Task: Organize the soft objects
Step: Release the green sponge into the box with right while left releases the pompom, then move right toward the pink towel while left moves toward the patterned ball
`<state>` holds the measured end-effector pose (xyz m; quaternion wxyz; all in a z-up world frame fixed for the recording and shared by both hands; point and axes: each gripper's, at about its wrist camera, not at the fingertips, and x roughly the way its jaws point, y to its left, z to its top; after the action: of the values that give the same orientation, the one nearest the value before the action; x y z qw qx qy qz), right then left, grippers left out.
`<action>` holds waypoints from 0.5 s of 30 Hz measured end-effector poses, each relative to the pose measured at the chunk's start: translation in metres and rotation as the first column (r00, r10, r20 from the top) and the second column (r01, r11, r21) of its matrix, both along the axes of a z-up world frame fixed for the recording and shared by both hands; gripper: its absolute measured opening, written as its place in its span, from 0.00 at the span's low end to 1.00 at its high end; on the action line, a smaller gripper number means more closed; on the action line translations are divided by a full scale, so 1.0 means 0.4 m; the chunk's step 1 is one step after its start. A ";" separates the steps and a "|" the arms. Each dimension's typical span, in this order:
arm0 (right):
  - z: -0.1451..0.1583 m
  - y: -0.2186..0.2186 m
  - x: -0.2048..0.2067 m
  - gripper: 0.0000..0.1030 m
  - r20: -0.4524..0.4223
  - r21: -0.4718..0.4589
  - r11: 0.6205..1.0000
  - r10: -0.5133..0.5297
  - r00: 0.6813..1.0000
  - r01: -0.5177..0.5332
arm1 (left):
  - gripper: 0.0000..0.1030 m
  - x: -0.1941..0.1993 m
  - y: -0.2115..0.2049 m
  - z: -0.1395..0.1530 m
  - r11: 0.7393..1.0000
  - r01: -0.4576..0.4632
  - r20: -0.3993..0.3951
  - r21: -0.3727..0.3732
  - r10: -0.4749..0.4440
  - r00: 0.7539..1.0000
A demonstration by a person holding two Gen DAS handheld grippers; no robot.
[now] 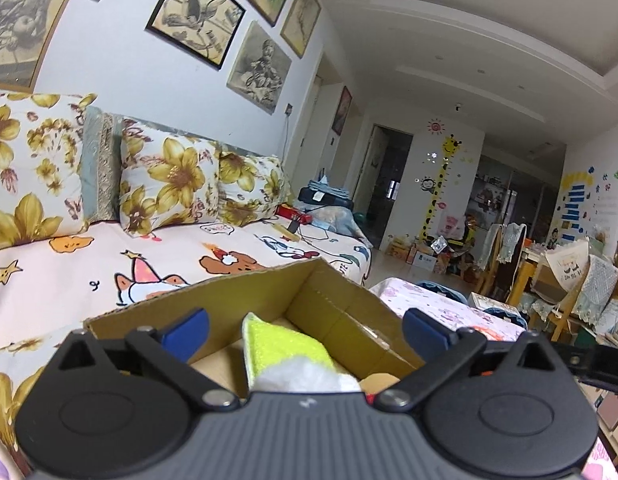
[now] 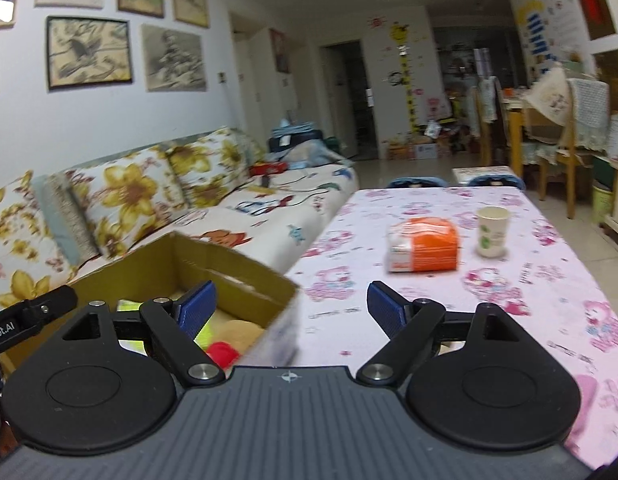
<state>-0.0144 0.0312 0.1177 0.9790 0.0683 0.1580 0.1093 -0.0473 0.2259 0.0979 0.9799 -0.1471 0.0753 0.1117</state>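
A fuzzy lime-and-white soft toy point(image 1: 285, 354) lies inside the open corrugated cardboard box point(image 1: 341, 312). Only the right wrist view shows a tan-and-red plush point(image 2: 229, 340) beside it, plus an orange packet point(image 2: 423, 250) and paper cup point(image 2: 491, 230) beyond the box. Left gripper point(image 1: 305, 326) and right gripper point(image 2: 291, 304) gape wide, holding nothing.

One cardboard box point(image 2: 229, 276) stands at the table's point(image 2: 509, 280) left edge, holding at least three soft items: one yellow-green point(image 1: 285, 344), one tan point(image 2: 239, 330), one red point(image 2: 223, 354). On the table beyond the box are one orange packet point(image 2: 423, 250) and one paper cup point(image 2: 492, 231). Left of the box, the sofa point(image 1: 69, 264) carries three floral cushions point(image 1: 169, 184), and two chairs point(image 2: 557, 128) stand past the table's far end.
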 end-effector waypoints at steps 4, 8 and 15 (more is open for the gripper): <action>-0.011 -0.046 -0.029 1.00 0.012 0.019 0.998 -0.056 0.998 0.056 | 0.99 -0.001 -0.015 0.001 1.000 0.013 0.004 0.029 -0.013 1.000; -0.027 -0.079 -0.049 1.00 0.011 0.041 0.995 -0.097 0.995 0.096 | 0.99 -0.003 -0.033 0.001 0.998 0.030 0.009 0.050 -0.031 0.999; -0.049 -0.096 -0.062 1.00 -0.005 0.083 0.987 -0.135 0.991 0.135 | 0.99 -0.003 -0.056 -0.001 0.993 0.072 0.015 0.088 -0.074 0.997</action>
<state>-0.0393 -0.0072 0.0983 0.9805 0.1196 0.1482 0.0492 -0.0485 0.2035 0.0975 0.9895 -0.1022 0.0666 0.0775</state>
